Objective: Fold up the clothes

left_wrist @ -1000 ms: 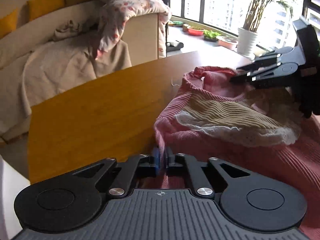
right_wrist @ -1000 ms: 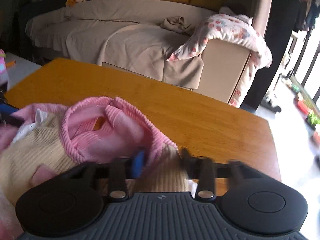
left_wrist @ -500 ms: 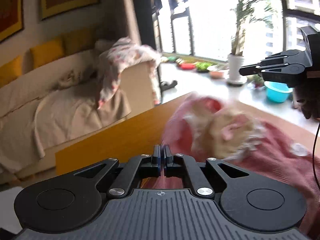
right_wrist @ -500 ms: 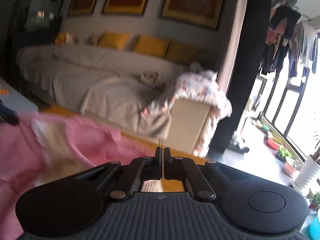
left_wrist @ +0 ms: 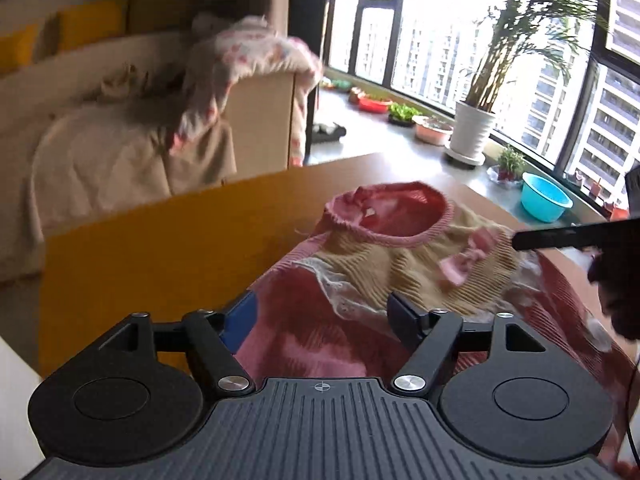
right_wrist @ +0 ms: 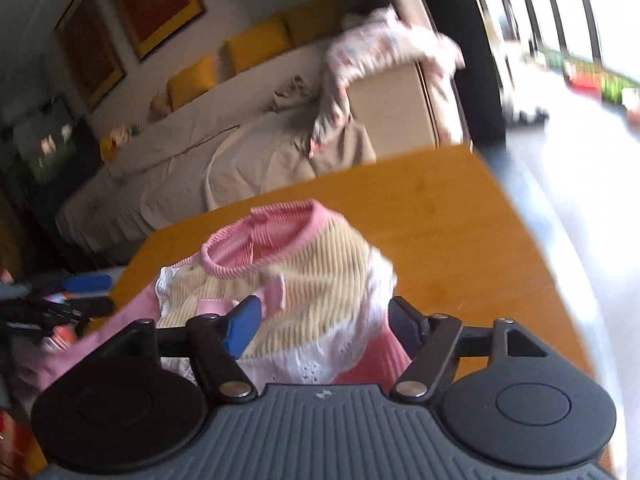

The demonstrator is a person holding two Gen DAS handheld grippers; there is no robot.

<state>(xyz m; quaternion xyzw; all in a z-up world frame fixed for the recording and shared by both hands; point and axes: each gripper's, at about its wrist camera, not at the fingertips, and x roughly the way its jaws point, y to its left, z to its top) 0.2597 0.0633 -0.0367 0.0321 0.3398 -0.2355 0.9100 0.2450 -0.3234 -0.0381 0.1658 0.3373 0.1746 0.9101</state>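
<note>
A pink and cream ribbed garment [left_wrist: 404, 268] with white lace trim and a pink bow lies on the wooden table [left_wrist: 160, 248], its neck opening turned away from me. My left gripper [left_wrist: 320, 320] hangs over its near pink part with its jaws opening; the cloth shows in the gap, but the pads do not press on it. In the right wrist view, my right gripper [right_wrist: 320, 320] is also opening over the garment [right_wrist: 304, 264], with nothing pinched. Each view shows the other gripper at its edge: the right gripper [left_wrist: 576, 236], the left gripper [right_wrist: 80, 296].
Beyond the table's far edge [right_wrist: 460, 232] stands a beige-covered sofa [left_wrist: 120, 152] with a floral blanket [left_wrist: 248, 56] over its arm. A white plant pot [left_wrist: 472, 132] and a blue basin [left_wrist: 546, 202] sit by the window.
Both grippers were shut on the garment and lifted it; now both have let go and stand wide. The garment has dropped onto the table, spread out with its neck away from me.
</note>
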